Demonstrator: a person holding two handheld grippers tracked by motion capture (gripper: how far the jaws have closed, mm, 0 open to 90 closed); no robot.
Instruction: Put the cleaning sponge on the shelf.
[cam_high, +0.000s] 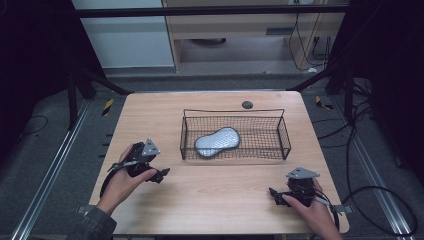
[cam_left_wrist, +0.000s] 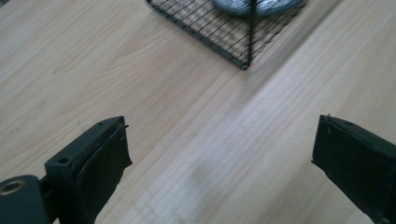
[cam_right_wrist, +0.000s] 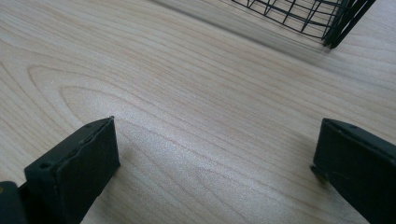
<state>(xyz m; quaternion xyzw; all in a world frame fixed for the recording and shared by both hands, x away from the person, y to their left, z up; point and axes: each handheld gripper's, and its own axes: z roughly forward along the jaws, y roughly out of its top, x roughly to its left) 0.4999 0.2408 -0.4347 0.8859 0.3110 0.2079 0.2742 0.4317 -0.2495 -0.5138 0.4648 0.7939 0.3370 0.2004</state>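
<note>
Left claw (cam_high: 161, 174) (jaws wide) just off the basket (cam_high: 186, 150) corner, bare table (cam_high: 220, 195) around.

A pale wood surface (cam_high: 215, 200) with a small dark round hole (cam_high: 247, 104) near its far edge stands on a dark grey floor (cam_high: 45, 145). Metal rails (cam_high: 52, 170) run along the floor on both sides, and black cables (cam_high: 380, 200) loop on the right. Yellow-and-black striped markers (cam_high: 107, 106) lie near the far corners. Black frame bars (cam_high: 210, 11) cross overhead, with slanted struts (cam_high: 102, 81) going down. Behind stand a white panel (cam_high: 127, 40) and a light wood cabinet (cam_high: 235, 30). The edges are dark; the light is dim and even.
</note>
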